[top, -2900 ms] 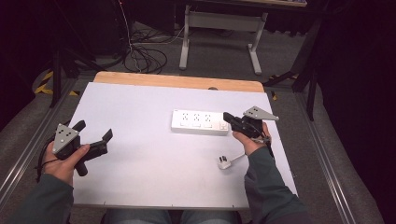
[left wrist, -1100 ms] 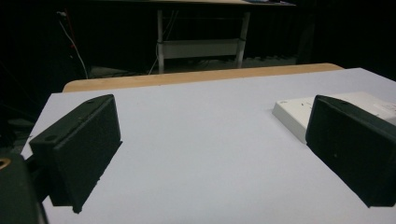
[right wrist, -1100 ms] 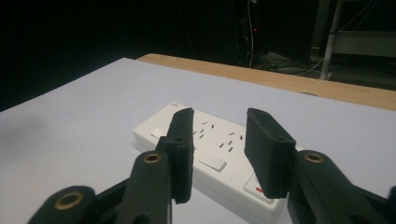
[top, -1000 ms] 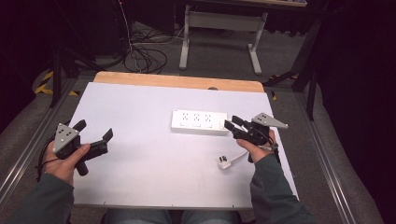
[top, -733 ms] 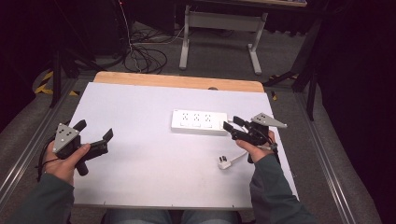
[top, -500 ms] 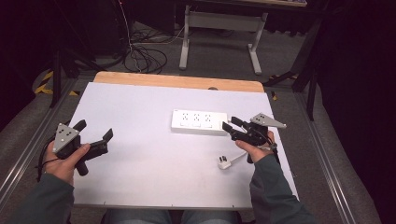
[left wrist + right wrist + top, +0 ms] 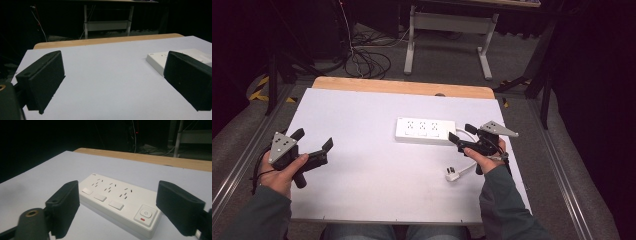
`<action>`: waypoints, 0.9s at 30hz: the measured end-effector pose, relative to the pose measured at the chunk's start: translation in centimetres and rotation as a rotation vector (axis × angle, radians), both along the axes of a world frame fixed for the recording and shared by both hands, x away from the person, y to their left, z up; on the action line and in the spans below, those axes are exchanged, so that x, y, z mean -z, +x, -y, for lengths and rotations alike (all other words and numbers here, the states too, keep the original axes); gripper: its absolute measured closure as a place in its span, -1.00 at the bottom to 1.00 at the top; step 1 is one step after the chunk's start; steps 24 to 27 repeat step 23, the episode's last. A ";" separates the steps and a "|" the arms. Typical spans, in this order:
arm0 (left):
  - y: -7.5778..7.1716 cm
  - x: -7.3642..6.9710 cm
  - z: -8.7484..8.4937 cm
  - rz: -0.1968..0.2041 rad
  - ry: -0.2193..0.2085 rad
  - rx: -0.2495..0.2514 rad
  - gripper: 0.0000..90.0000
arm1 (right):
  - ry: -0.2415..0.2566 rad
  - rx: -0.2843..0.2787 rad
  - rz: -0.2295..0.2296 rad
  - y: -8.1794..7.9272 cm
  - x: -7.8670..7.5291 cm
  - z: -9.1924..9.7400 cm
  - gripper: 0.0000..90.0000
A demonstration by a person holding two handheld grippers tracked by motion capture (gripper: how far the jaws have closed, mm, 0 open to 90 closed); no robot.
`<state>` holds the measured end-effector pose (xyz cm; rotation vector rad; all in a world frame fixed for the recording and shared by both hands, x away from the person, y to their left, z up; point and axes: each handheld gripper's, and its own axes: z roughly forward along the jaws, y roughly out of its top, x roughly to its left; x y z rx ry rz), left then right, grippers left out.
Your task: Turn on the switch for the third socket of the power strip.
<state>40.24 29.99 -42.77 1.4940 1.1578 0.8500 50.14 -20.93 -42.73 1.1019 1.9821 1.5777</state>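
Broadly, a white tabletop point(image 7: 377, 190) carries a white power strip point(image 7: 425, 130) right of centre, flat, with its plug point(image 7: 452, 174) on a short cord nearer the person. Both grippers hold nothing. The left gripper point(image 7: 314, 147) rests at the left edge, jaws wide apart. The right gripper point(image 7: 461, 135), jaws also wide, sits just beside the strip's right end.

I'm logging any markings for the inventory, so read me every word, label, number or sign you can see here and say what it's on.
Power symbol, a circle with a short bar: on the main button of the white power strip.
Small mark at the strip's far corner: too small to read.
No other readable text or numbers.
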 end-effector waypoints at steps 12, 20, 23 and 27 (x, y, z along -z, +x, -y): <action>0.0 0.0 0.0 0.000 -0.001 -0.004 -0.93 | -0.013 -0.009 -0.023 0.2 0.2 0.2 -0.91; 0.2 0.0 0.1 -0.005 -0.004 0.007 -0.96 | -0.006 -0.002 -0.031 0.2 0.3 0.4 -0.91; 0.3 0.0 0.2 -0.006 -0.002 0.006 -0.96 | -0.008 -0.001 -0.035 0.1 0.3 0.4 -0.91; 0.3 0.0 0.2 -0.006 -0.002 0.006 -0.96 | -0.008 -0.001 -0.035 0.1 0.3 0.4 -0.91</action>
